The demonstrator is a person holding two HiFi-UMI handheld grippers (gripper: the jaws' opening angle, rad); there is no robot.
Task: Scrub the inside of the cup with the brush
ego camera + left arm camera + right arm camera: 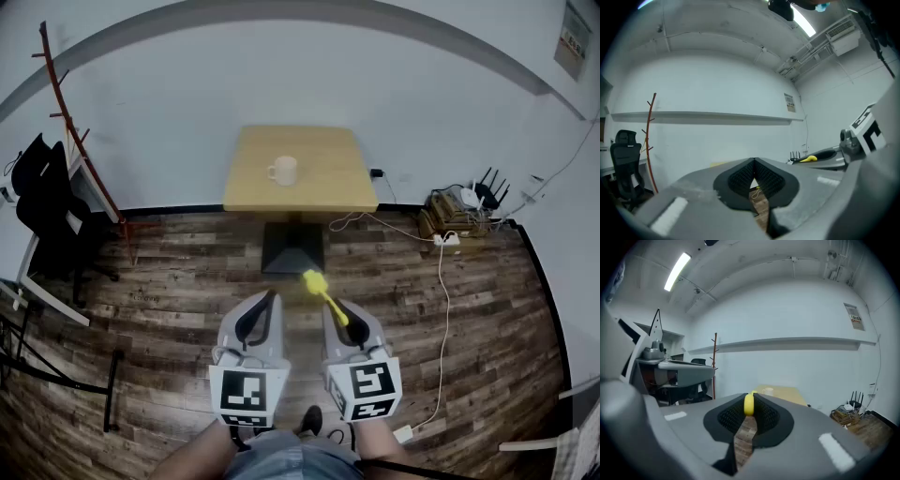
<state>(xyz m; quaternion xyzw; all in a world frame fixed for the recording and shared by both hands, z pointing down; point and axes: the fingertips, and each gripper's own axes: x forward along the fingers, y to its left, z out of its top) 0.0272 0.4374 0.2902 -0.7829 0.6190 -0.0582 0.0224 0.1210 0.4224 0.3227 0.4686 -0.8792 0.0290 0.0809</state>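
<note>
**Status: brush in grip, cup not yet reached, scrubbing not started**

**Gripper state**
- The left hand-held gripper is clenched fully, pad against pad. Nothing sits between its jaws; only floor shows through the slot below them.
- The right hand-held gripper is clamped on the yellow brush. The handle is pinched between the pads, and the brush end projects forward and to the left beyond the jaw tips.

**Location of the work item**
- The cup stands upright on the table, left of the table's centre, with its handle pointing left.
- Both grippers are held low and close to the person, side by side over the wooden floor. The table is well apart from them, across a stretch of open floor.
- Neither gripper nor the brush touches the cup.

**Progress assessment**
- Done: the brush is secured in the right gripper.
- Outstanding: approach the table, bring the brush over the cup's mouth, insert it and scrub the inner wall and bottom.
- The left gripper is free, so it is probably meant to steady the cup; its jaws would have to part first.
- The task is judged to be at an early stage, as no cleaning contact has been made.
</note>
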